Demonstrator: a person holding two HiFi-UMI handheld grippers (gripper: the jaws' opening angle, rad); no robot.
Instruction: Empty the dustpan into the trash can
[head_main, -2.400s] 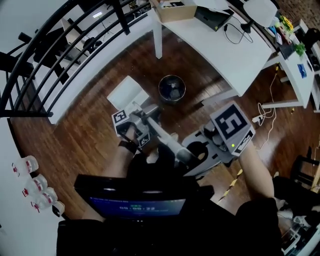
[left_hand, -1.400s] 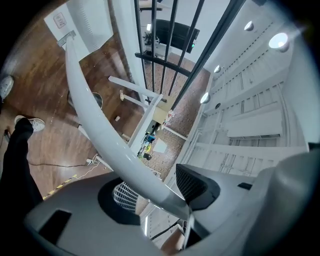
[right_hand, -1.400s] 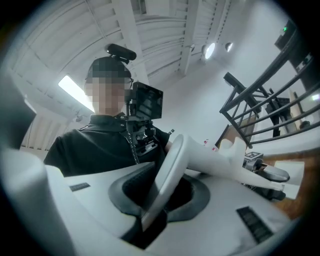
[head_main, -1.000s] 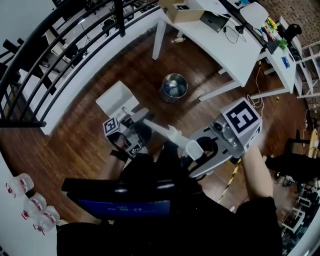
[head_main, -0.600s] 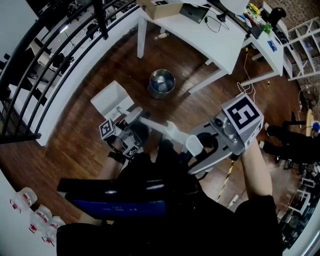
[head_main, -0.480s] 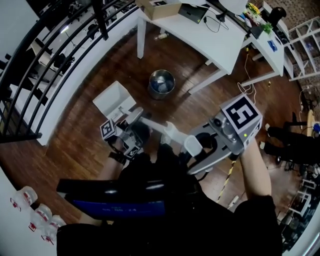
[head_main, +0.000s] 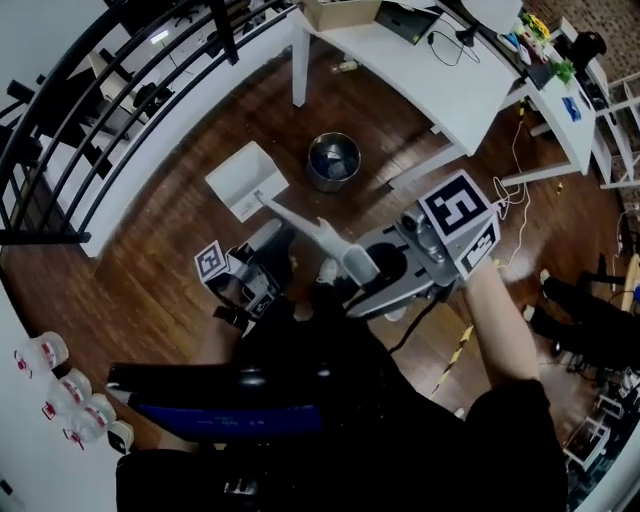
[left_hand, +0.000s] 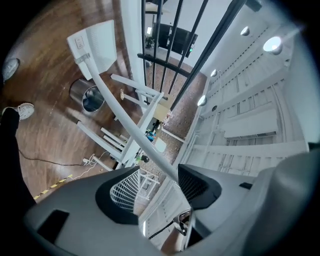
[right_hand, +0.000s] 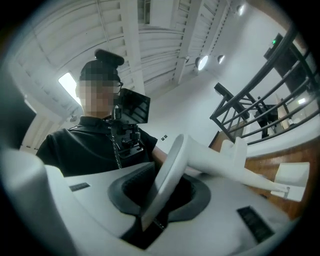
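The white dustpan (head_main: 246, 180) hangs over the wooden floor just left of the round metal trash can (head_main: 334, 160). Its long handle (head_main: 300, 225) slants back to my right gripper (head_main: 362, 270), which is shut on the handle's flat end (right_hand: 167, 170). My left gripper (head_main: 272, 243) sits lower on the handle. In the left gripper view the handle (left_hand: 127, 125) passes between the wide jaws of my left gripper (left_hand: 159, 187), which are closing; it lies beside one pad with a gap on the other side. The pan (left_hand: 97, 45) and the can (left_hand: 92, 97) show beyond.
A white desk (head_main: 420, 70) stands behind the can. A black railing (head_main: 90, 100) curves along the left. Clear bottles (head_main: 55, 385) line the lower left. A cable (head_main: 515, 215) and yellow-black tape (head_main: 450, 365) lie on the floor at right.
Both grippers and the dustpan have shifted together across the floor, and the pan stays left of the can. The right gripper's hold on the handle's end looks the same.
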